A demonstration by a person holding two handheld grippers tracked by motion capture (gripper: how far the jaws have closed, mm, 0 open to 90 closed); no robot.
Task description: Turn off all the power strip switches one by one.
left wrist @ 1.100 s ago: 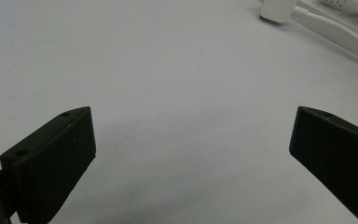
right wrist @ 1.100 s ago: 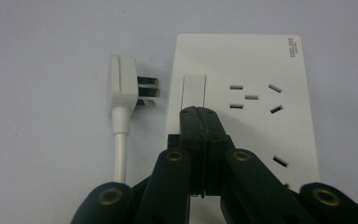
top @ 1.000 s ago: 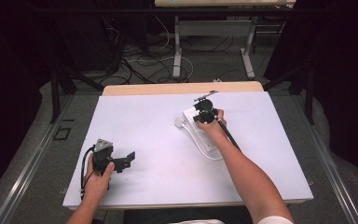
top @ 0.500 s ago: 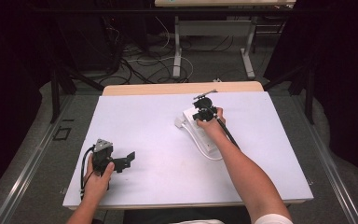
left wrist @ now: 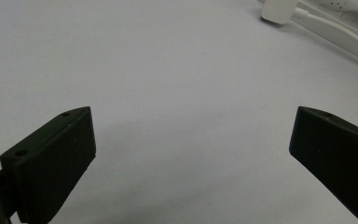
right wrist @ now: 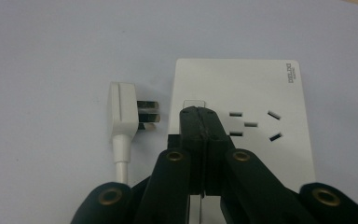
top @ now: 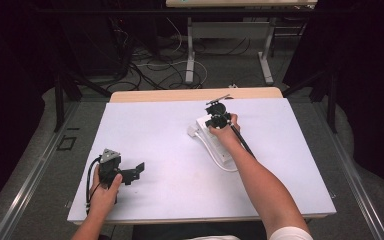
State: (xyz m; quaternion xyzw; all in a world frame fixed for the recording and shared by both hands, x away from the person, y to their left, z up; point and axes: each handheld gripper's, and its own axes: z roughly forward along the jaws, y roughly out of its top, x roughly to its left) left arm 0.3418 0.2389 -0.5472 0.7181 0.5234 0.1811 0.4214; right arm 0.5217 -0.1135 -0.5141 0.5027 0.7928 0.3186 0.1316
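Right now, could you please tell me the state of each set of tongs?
Left tongs: open, nothing between them, above the bare table.
Right tongs: closed, holding nothing, tips over the white power strip by its switch.

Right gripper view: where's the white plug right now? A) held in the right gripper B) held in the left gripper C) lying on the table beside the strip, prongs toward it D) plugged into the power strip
C: the white plug lies on the table beside the power strip, its prongs pointing at the strip's edge; the right gripper is shut over the strip's switch.
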